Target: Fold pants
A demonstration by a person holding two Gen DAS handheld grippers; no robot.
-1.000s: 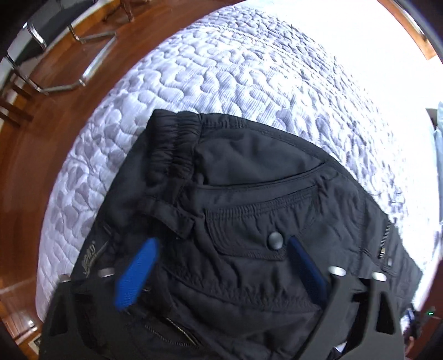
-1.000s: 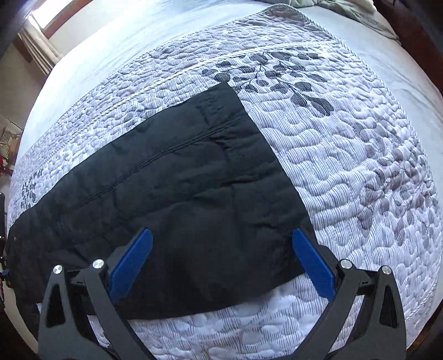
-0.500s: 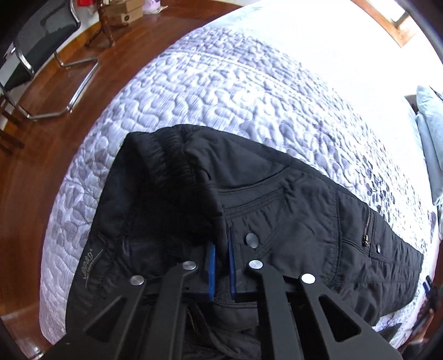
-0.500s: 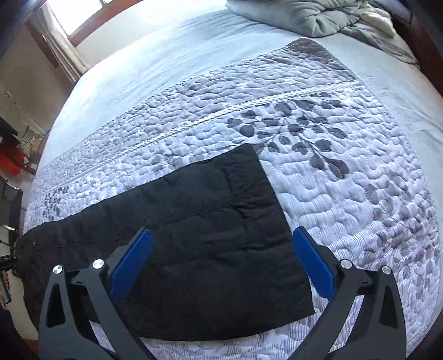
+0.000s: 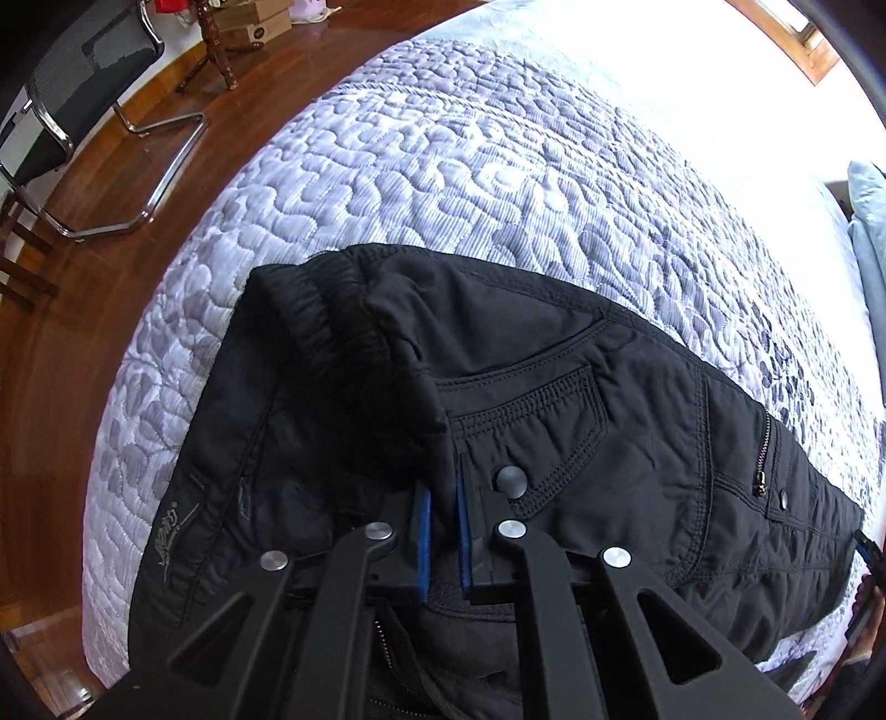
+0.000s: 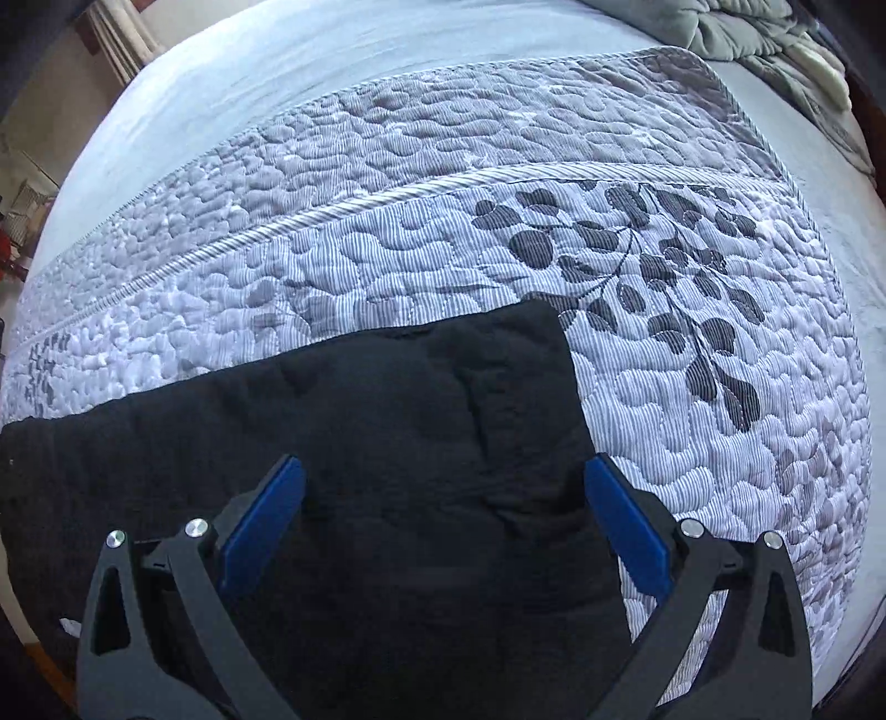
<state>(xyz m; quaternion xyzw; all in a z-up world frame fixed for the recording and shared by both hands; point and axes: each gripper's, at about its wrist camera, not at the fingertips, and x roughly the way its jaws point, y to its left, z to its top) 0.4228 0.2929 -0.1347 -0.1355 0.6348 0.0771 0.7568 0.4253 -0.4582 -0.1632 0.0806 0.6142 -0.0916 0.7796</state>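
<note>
Black pants lie across a quilted grey-and-white bedspread. The left wrist view shows the waist end, with elastic band, pocket and snap button. My left gripper is shut on a fold of the pants' fabric near the pocket snap. In the right wrist view the leg end of the pants lies flat, its hem toward the right. My right gripper is open, its blue pads spread over the leg end, holding nothing.
Wooden floor and a metal-framed chair lie past the bed's left edge. A crumpled grey blanket sits at the far right corner of the bed. A plain pale sheet covers the far side.
My left gripper closed on the pants' fabric near the pocket and has lifted it a little. My right gripper stayed open and came lower over the leg end.
</note>
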